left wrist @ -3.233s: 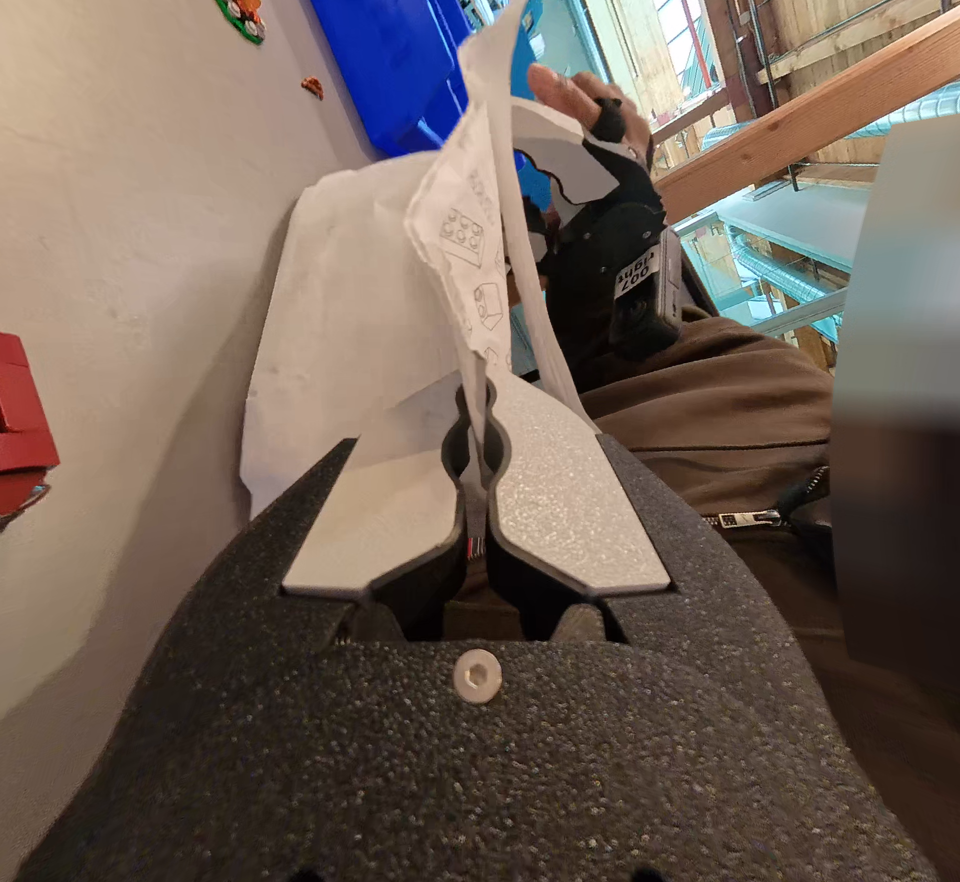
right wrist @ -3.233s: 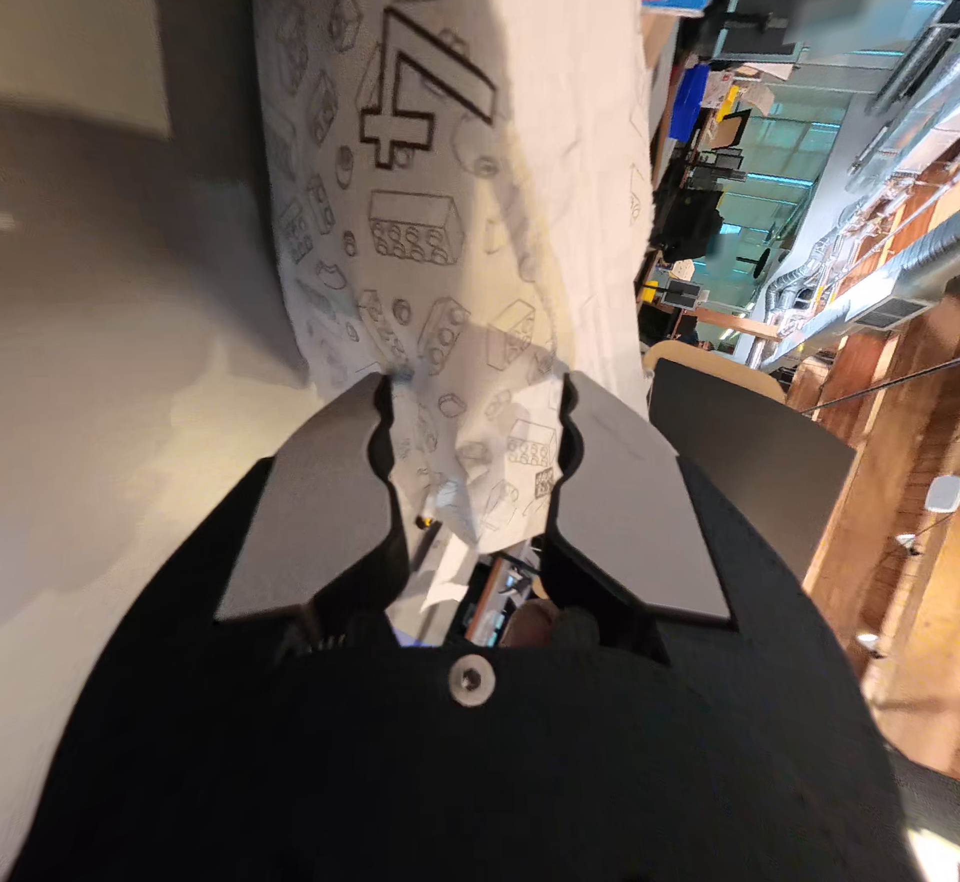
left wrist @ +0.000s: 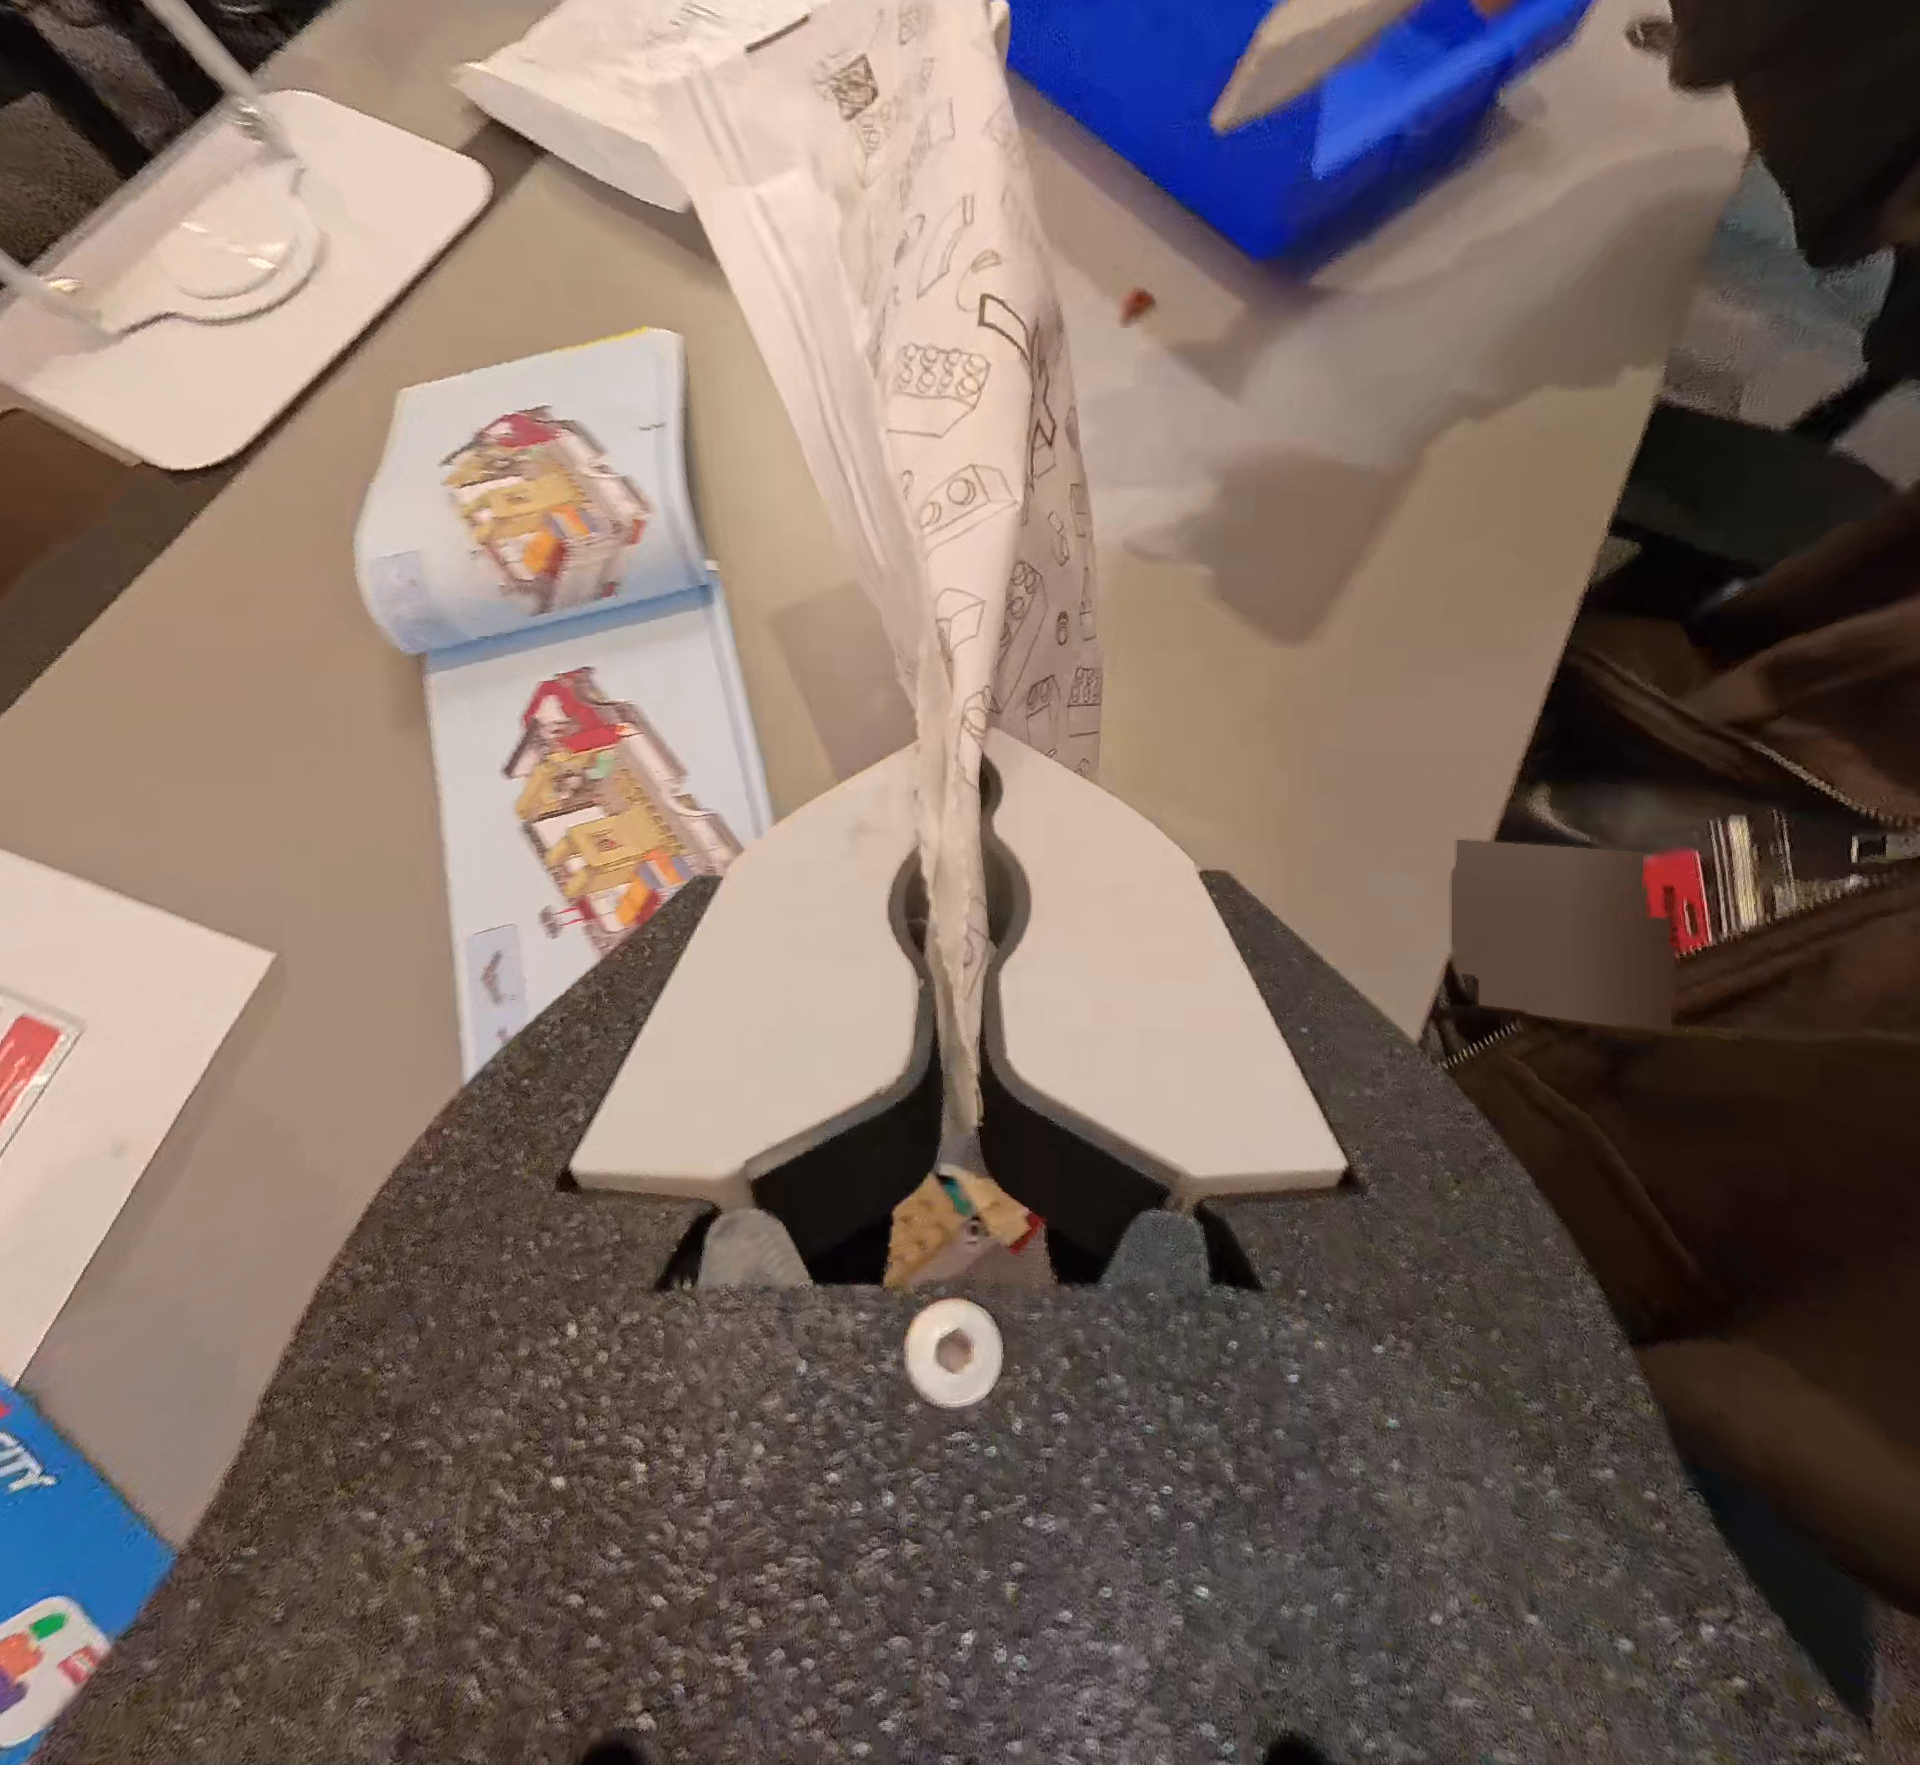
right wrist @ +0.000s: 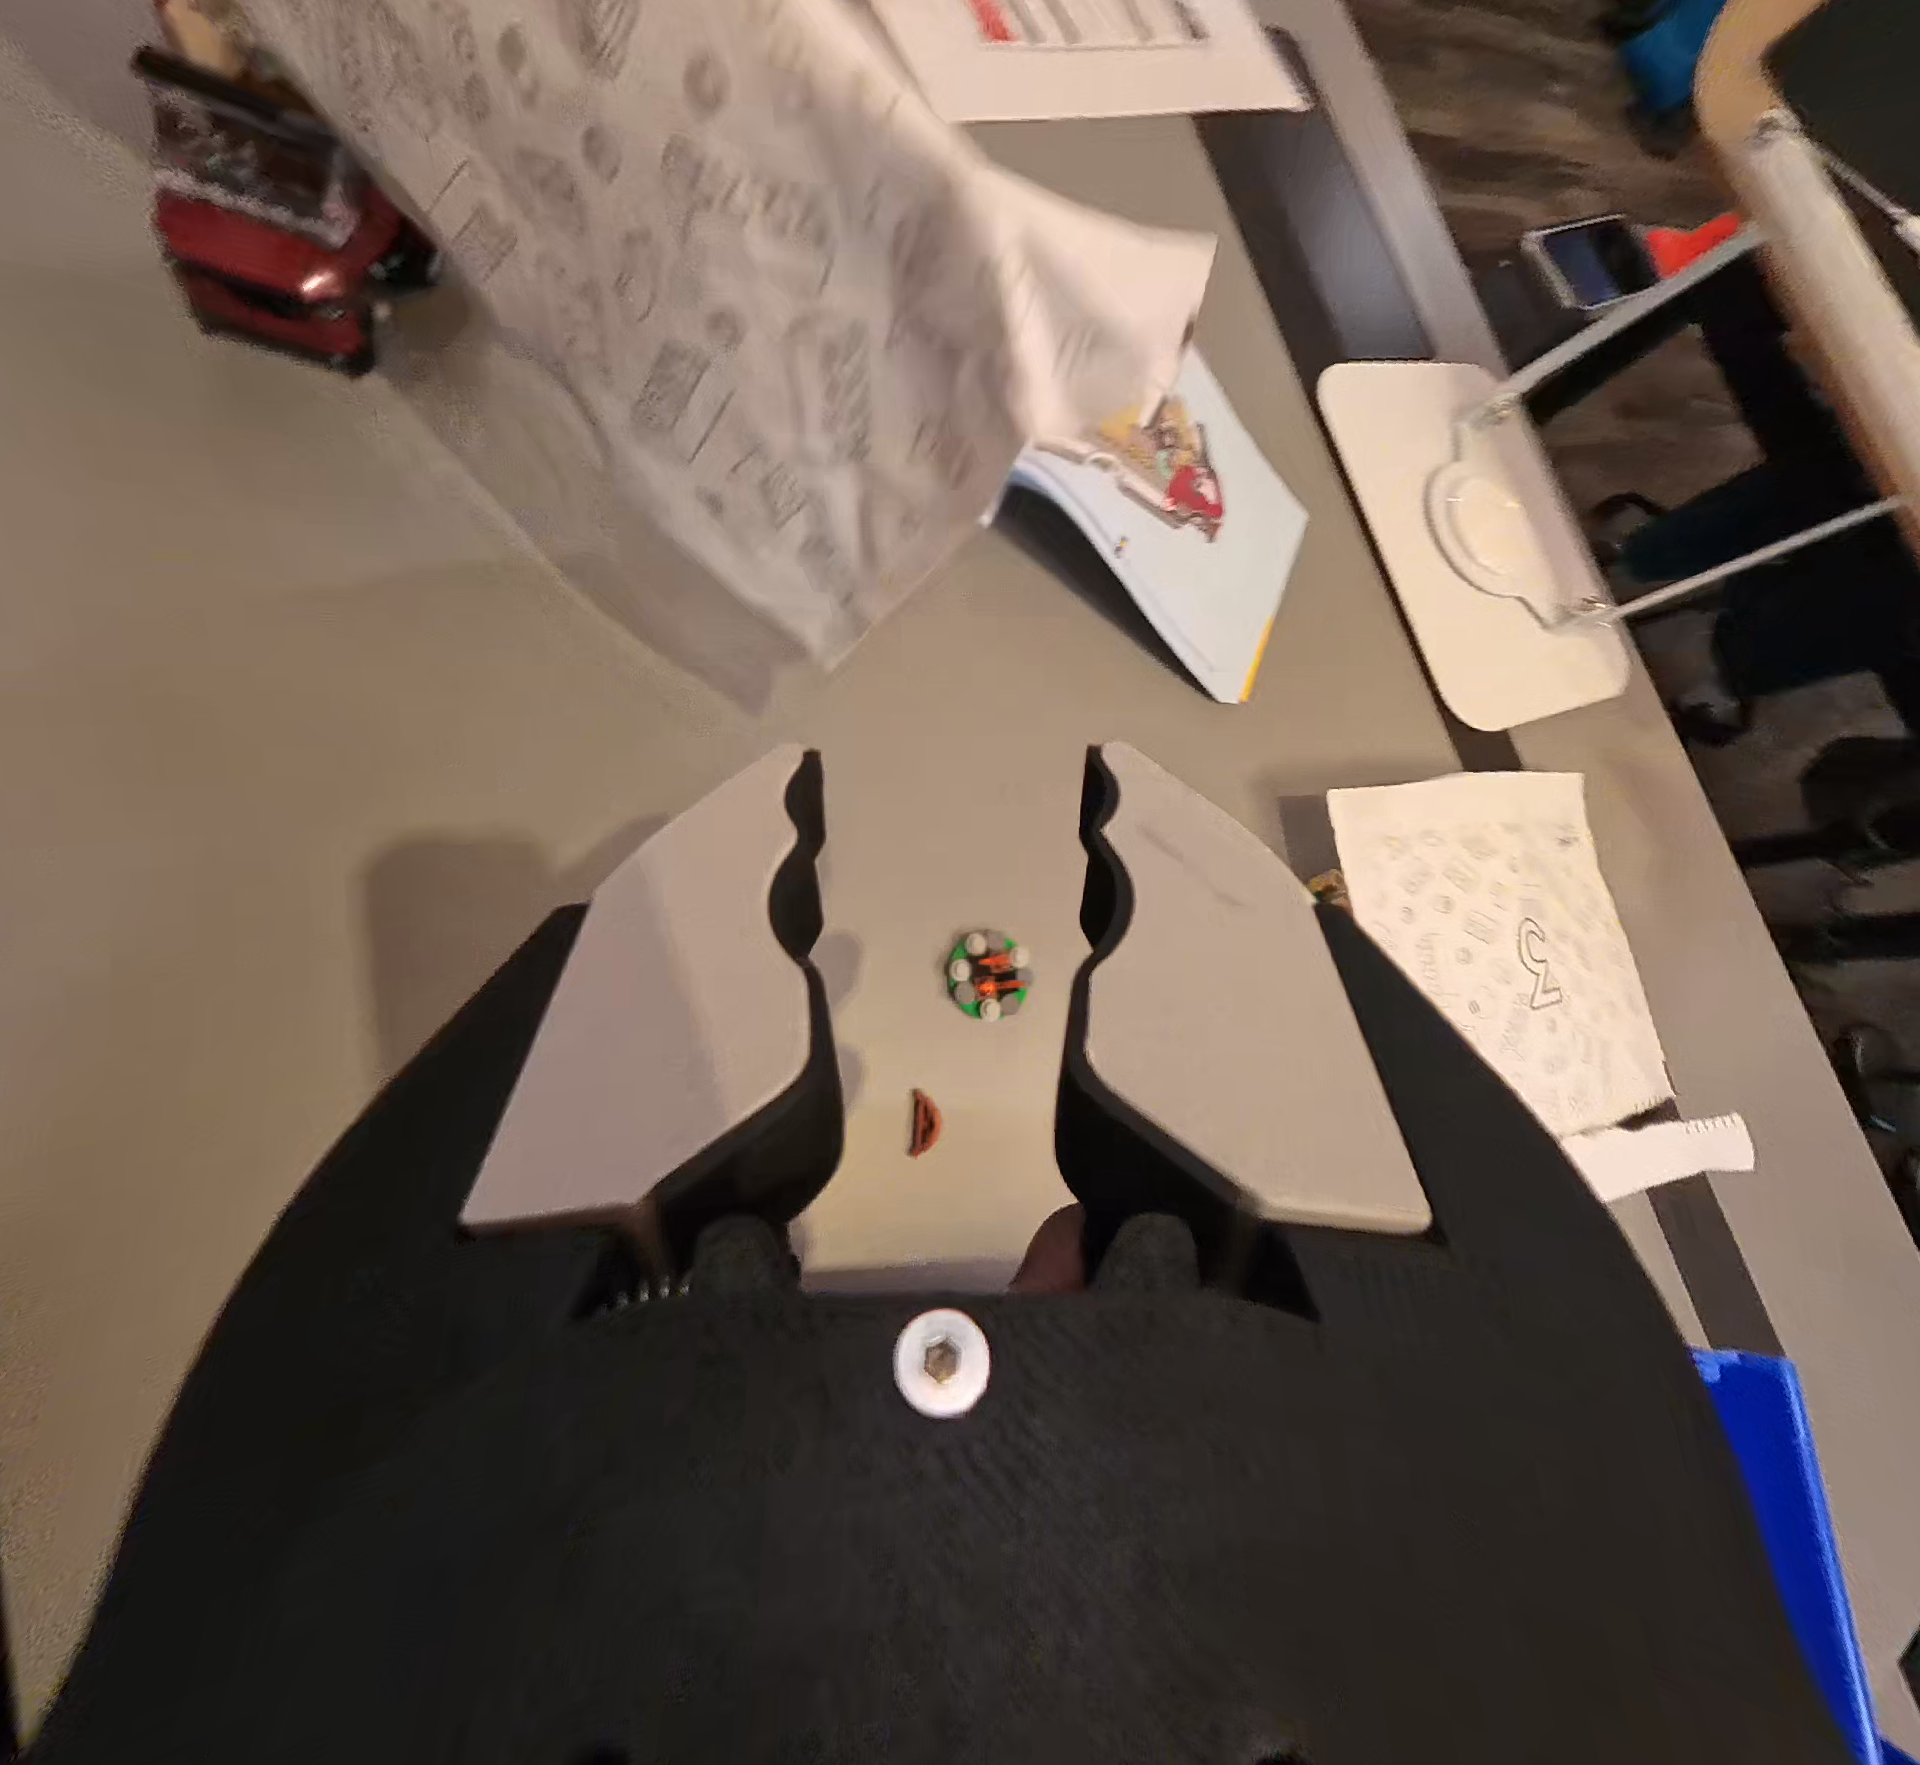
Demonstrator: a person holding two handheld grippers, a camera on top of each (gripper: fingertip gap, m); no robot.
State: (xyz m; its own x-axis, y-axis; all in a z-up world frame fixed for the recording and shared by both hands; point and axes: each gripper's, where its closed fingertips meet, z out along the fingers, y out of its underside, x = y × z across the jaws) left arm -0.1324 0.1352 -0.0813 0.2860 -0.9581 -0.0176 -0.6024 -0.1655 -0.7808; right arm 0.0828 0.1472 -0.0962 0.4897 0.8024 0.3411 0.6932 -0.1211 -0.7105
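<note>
Two containers show: a blue plastic bin (left wrist: 1195,42) with straight divider walls stands at the far side of the grey table (left wrist: 260,780), its contents hidden from view, and a white paper bag (left wrist: 935,385) printed with outlined toy bricks, whose crumpled neck is pinched between the closed pale fingers (left wrist: 810,967) of the left gripper (left wrist: 961,884). Its body hangs in the air above the table and nothing inside it can be seen. A second printed paper bag (right wrist: 1496,946) lies flat and torn near the table edge, with a loose torn strip (right wrist: 1662,1159) beside it. The right gripper (right wrist: 945,780) hovers over the table with its scalloped fingers (right wrist: 686,967) spread apart and nothing between the pads; seen below them on the table are a small round green studded piece (right wrist: 989,975) and a tiny dark red curved piece (right wrist: 923,1123). An open glossy booklet (left wrist: 551,593) with curling pages lies just beside the left gripper, and a flat white rounded stand base (left wrist: 239,261) sits farther off. A dark red toy vehicle (right wrist: 270,250) stands behind the hanging bag.
</note>
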